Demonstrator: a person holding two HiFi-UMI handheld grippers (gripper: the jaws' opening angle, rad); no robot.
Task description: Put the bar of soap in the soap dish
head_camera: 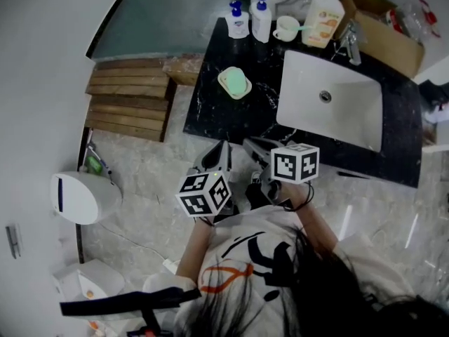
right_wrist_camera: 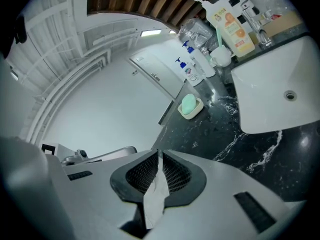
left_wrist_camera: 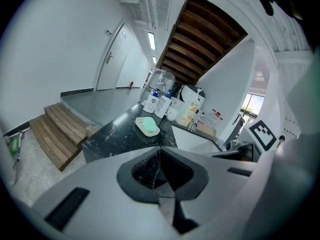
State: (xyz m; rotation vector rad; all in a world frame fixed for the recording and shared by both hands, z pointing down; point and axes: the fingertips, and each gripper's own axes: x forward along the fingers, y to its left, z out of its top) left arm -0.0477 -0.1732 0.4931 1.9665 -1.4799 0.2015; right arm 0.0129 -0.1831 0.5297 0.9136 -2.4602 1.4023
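The pale green bar of soap (head_camera: 236,83) lies in the cream soap dish (head_camera: 224,76) on the black marble counter (head_camera: 210,111), left of the sink. Both gripper views show the soap (left_wrist_camera: 149,126) (right_wrist_camera: 188,104) in the dish (left_wrist_camera: 141,129) (right_wrist_camera: 198,108) well ahead of the jaws. My left gripper (head_camera: 222,147) (left_wrist_camera: 160,151) is shut and empty, held off the counter's near edge above the floor. My right gripper (head_camera: 250,143) (right_wrist_camera: 159,154) is beside it, also shut; a pale sliver shows between its pads and I cannot tell what it is.
A white sink (head_camera: 330,107) fills the counter's right half, with a tap (head_camera: 351,44) behind it. Pump bottles (head_camera: 261,16), a cup (head_camera: 286,28) and a lotion bottle (head_camera: 323,18) line the back. Wooden steps (head_camera: 130,104) lie to the left; a cardboard box (head_camera: 389,30) stands back right.
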